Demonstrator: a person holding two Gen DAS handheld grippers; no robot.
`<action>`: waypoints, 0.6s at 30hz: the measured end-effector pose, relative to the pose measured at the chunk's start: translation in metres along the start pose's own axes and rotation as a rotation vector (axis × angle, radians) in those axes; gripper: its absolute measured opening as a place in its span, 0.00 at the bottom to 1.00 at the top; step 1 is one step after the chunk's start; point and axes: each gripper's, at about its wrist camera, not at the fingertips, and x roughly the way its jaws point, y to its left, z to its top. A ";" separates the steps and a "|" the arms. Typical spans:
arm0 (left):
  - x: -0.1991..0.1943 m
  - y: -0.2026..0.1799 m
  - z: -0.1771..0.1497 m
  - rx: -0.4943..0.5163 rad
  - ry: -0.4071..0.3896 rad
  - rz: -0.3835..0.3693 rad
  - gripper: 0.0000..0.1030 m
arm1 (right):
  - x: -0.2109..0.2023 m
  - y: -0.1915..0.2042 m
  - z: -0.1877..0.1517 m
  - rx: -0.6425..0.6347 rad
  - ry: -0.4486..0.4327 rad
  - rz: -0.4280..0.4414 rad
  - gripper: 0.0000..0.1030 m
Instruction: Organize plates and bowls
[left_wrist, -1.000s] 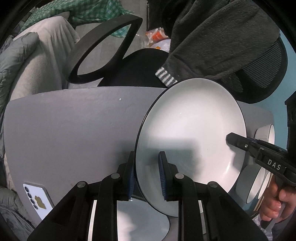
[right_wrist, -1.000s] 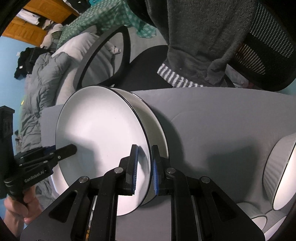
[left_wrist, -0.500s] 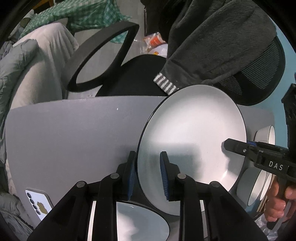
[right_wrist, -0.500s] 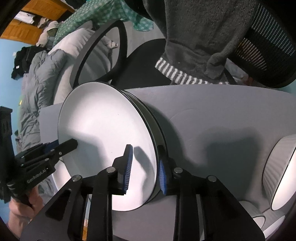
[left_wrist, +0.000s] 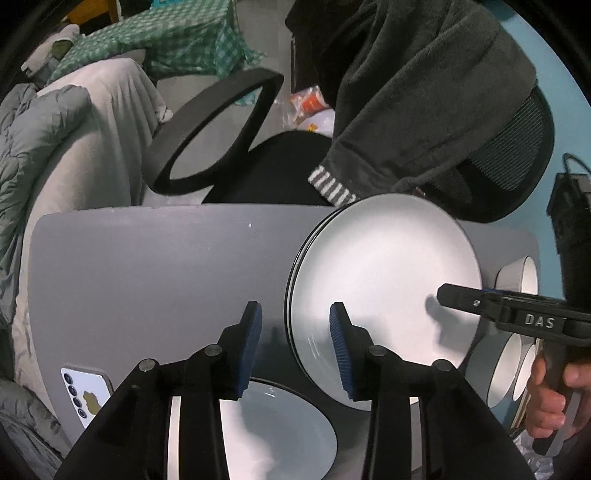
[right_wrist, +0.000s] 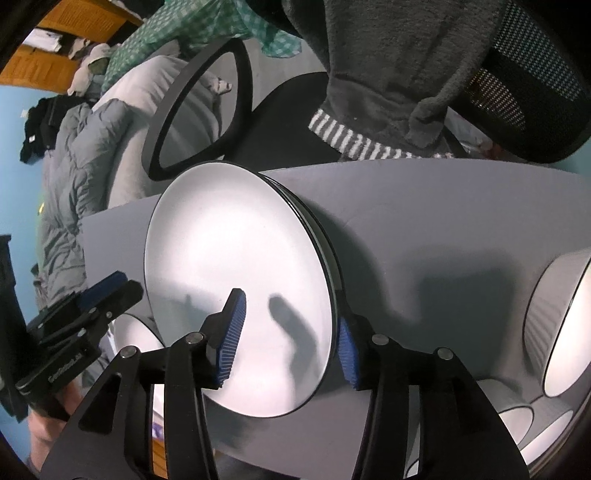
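A white plate with a black rim (left_wrist: 384, 280) lies on top of a stack of like plates on the grey table (left_wrist: 147, 277). My left gripper (left_wrist: 295, 347) straddles the plate's left rim; its jaws are opening and the pads stand clear of the rim. In the right wrist view the same plate (right_wrist: 240, 295) has its right rim between the jaws of my right gripper (right_wrist: 290, 343), which are also opening and do not press on it. Each gripper shows in the other's view: the right gripper (left_wrist: 454, 295) and the left gripper (right_wrist: 110, 295).
Another white plate (left_wrist: 273, 424) lies under my left gripper near the table's front edge. White bowls (right_wrist: 561, 321) stand on the right of the table, more bowls (left_wrist: 509, 365) near a hand. A phone (left_wrist: 86, 391) lies front left. An office chair (left_wrist: 277, 173) with a dark garment stands behind the table.
Both grippers have opened off the plate's rim. The plate, held tilted before, now rests on the stack. The left gripper has risen a little.
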 end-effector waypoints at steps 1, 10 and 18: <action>-0.004 0.000 -0.001 0.001 -0.012 -0.002 0.37 | -0.001 0.000 -0.001 0.006 -0.003 0.000 0.45; -0.030 -0.003 -0.016 0.027 -0.074 -0.003 0.42 | -0.017 0.003 -0.004 -0.009 -0.069 -0.091 0.52; -0.070 -0.006 -0.042 0.091 -0.190 0.027 0.62 | -0.043 0.022 -0.017 -0.066 -0.164 -0.130 0.52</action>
